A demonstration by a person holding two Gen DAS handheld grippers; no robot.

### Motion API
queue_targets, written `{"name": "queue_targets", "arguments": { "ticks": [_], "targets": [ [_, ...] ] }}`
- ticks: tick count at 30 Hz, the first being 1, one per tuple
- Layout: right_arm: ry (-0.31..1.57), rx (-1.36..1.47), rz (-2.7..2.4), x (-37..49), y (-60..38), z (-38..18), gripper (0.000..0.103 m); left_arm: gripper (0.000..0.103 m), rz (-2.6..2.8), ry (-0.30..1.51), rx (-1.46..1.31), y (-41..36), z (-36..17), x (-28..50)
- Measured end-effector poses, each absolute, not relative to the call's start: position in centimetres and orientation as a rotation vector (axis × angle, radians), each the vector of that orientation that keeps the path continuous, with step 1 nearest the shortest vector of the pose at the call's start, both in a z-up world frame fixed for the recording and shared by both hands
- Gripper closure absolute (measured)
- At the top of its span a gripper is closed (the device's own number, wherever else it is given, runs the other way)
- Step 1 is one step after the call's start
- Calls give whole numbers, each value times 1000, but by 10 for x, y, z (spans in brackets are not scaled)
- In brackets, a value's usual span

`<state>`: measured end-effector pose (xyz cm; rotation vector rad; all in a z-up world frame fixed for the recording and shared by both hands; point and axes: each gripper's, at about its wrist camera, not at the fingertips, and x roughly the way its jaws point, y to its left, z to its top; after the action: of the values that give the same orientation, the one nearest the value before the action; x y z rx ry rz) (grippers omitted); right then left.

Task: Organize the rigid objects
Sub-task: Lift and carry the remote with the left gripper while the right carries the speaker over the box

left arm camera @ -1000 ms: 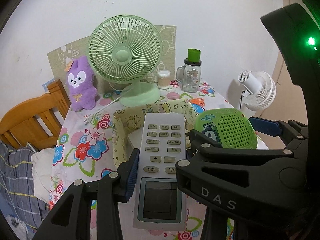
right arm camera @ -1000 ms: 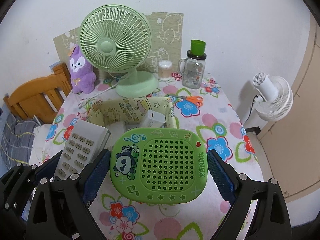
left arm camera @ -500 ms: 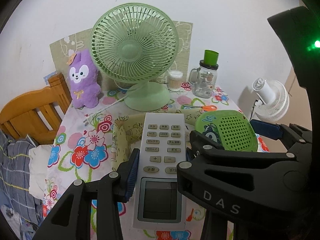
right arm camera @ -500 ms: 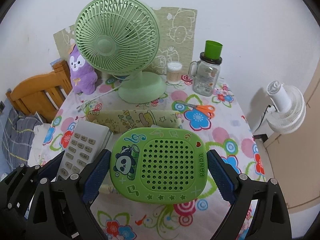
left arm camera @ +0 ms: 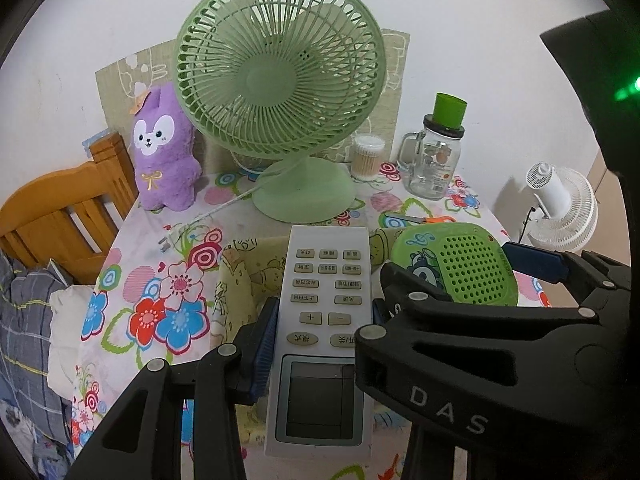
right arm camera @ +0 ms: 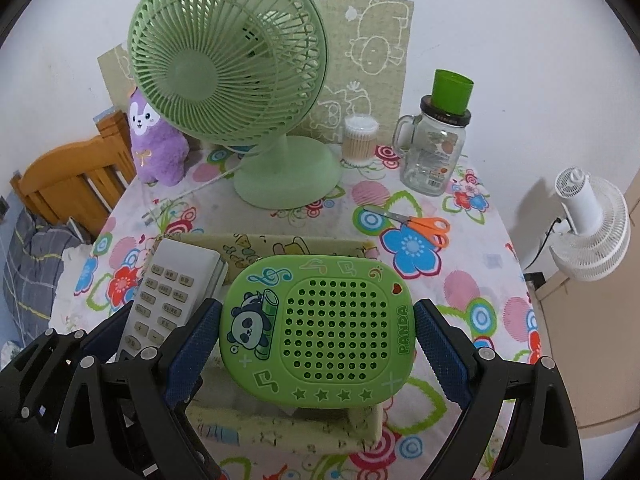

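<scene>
purple plush (right arm camera: 158, 140) part-hidden behind fan (right arm camera: 228, 56)

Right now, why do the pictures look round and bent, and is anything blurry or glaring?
Both views are fisheye: black corners, the table edge curving. Left view: light is soft and even, the remote sharp in the left tongs, and a green lamp glows at the right edge. Right view: the white fan casts a soft wall shadow; the speaker is crisp.
</scene>
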<state>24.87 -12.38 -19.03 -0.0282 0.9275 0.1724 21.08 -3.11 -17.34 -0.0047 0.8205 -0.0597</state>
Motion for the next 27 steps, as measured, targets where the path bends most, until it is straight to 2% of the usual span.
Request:
{"name": "queue_targets", "arguments": {
  "ticks": [21, 27],
  "targets": [
    [992, -28, 171, 274, -116, -223, 8, 57, 11, 937, -43, -16, -224, 251],
    [990, -33, 162, 276, -117, -224, 8, 57, 7, 890, -5, -21, -221, 250]
  ]
}}
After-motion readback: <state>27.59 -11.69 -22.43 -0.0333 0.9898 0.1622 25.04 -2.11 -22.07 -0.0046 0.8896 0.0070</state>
